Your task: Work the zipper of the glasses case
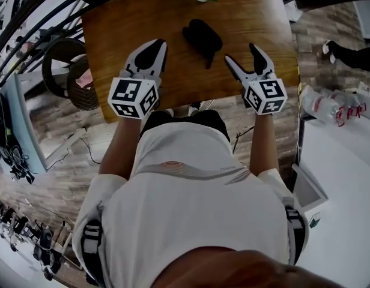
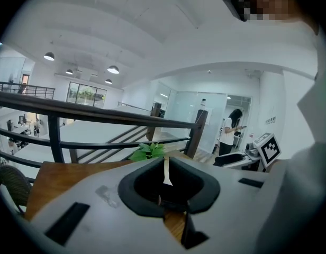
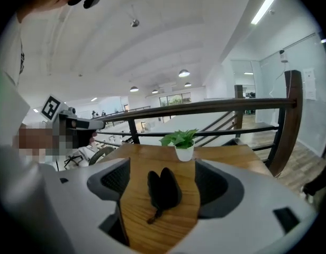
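While the closed left gripper (image 1: 158, 44) and parted right gripper (image 1: 240, 52) hold nothing, the black glasses case (image 1: 202, 36) lies open.

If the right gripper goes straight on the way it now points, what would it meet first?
Probably the black glasses case, lying on the wooden table centred between the open jaws of the right gripper, its strap end nearest. Depth is unclear: pointing downward, it might touch the table just before it.

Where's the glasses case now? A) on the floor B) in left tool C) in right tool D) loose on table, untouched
D: the glasses case lies on the wooden table; the left tool is shut, the right tool open, neither touching it.
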`<action>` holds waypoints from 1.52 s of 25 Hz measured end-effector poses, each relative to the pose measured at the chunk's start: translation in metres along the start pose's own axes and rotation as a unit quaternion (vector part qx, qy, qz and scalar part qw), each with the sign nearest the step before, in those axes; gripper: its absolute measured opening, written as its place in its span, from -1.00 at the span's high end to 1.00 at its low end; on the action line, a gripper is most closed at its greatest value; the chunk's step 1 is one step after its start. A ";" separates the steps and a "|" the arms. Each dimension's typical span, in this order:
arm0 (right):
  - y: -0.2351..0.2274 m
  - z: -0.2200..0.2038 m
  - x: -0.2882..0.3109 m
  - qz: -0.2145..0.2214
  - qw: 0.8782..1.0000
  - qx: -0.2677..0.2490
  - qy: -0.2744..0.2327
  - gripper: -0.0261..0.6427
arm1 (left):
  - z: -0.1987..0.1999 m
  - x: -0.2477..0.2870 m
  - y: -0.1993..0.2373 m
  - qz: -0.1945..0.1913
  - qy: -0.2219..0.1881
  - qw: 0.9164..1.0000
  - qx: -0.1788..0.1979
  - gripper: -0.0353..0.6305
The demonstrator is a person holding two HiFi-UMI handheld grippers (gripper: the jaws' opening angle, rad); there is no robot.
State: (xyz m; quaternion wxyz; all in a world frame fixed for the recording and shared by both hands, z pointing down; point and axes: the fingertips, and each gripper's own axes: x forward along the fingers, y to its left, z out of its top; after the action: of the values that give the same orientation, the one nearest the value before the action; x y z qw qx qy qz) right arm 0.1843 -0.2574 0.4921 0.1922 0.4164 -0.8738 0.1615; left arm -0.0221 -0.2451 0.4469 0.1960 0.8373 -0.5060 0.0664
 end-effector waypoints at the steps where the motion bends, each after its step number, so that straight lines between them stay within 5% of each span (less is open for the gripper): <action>1: 0.002 -0.006 0.005 0.006 1.000 -0.002 0.012 -0.39 | -0.001 0.001 0.001 0.000 0.002 1.000 -0.001 0.78; 7: 0.009 -0.055 0.044 0.036 0.995 -0.035 0.091 -0.67 | -0.013 0.002 -0.004 -0.002 0.016 1.000 -0.006 0.78; 17: 0.003 -0.148 0.132 0.048 0.969 -0.106 0.217 -0.97 | -0.039 -0.010 0.001 0.023 0.044 0.999 -0.022 0.78; 28: -0.003 -0.178 0.165 0.072 0.962 -0.097 0.244 -0.97 | -0.053 -0.018 0.020 0.047 0.056 0.996 -0.043 0.78; 38: -0.002 -0.153 0.153 0.034 0.972 -0.123 0.196 -0.05 | -0.051 -0.021 0.024 0.038 0.056 0.997 -0.042 0.78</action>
State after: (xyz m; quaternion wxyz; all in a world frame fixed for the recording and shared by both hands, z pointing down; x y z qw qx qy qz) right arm 0.1284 -0.2930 0.6977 0.4041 0.3193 -0.8461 0.1373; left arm -0.0487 -0.2180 0.4932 0.2564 0.8036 -0.5280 0.0988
